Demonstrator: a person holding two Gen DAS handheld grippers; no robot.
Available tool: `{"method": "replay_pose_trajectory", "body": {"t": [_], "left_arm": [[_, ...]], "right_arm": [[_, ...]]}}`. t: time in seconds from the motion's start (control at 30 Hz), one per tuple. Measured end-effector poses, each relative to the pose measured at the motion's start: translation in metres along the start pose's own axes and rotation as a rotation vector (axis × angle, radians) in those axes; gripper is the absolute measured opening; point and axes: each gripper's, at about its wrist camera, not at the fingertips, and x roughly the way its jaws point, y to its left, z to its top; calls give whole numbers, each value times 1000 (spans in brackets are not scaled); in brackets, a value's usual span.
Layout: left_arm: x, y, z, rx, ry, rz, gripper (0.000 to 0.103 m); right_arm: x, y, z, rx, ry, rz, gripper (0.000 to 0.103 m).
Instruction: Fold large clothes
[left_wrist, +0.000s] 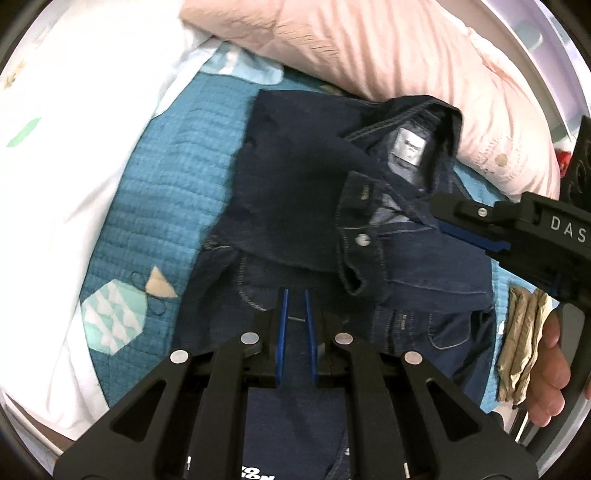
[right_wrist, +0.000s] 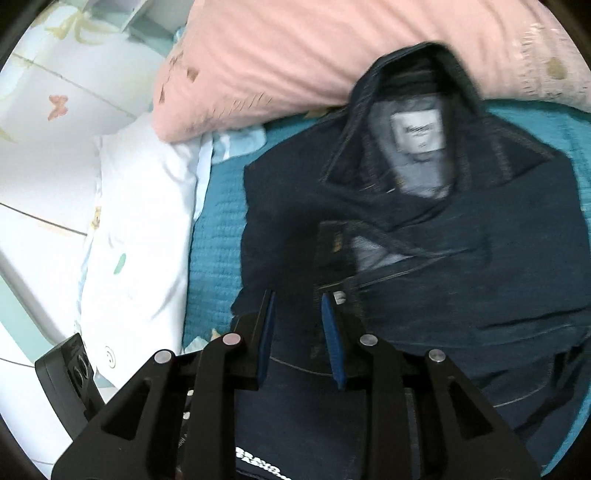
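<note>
Both claws hover released over the jacket, which lies partly folded on the quilt, collar toward twelve o'clock against the pink pillow (left gripper, right gripper).

Your left claw & right claw: black frames w/ silver rivets, blue pads; bare-skinned hand.

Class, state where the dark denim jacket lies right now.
The denim jacket lies on the teal quilt in the middle of both views, its collar toward the pink pillow, with a white pillow to its left.
</note>
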Motion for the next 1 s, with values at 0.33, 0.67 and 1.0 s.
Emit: {"method": "replay_pose_trajectory", "body": {"t": [0.33, 0.67, 1.0], "left_arm": [[32, -87, 11, 87, 38, -97, 10], [131, -126, -2, 108, 207, -49, 9], [114, -102, 2, 132, 182, 31, 3]], "right_arm": [[-44, -74, -10, 12, -48, -141, 12], [17, -133, -35, 104, 96, -137, 10], [-2, -187, -29, 128, 90, -265, 0]]}}
